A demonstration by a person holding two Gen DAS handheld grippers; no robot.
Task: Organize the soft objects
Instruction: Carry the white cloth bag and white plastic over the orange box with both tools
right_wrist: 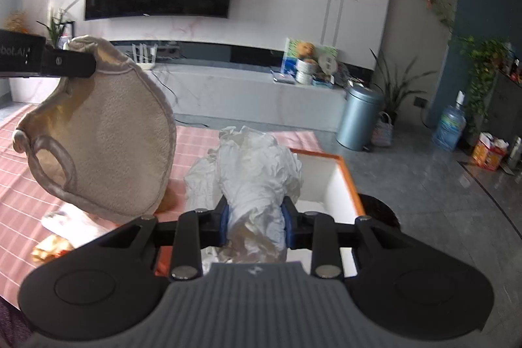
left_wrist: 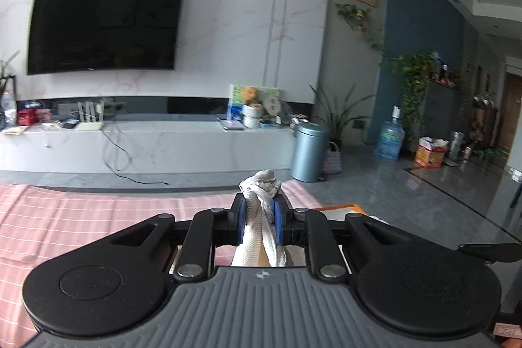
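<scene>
My left gripper is shut on a bunched edge of beige cloth. In the right wrist view that left gripper shows at the upper left, and the beige cloth, a padded piece with a loop, hangs from it above the table. My right gripper is shut on a crumpled white soft bundle, held up over the near edge of a white box with an orange rim. A corner of the box peeks past the left gripper.
A pink checked tablecloth covers the table. A white packet and an orange-gold wrapper lie on it at the left. Beyond are a TV console, a grey bin and tiled floor.
</scene>
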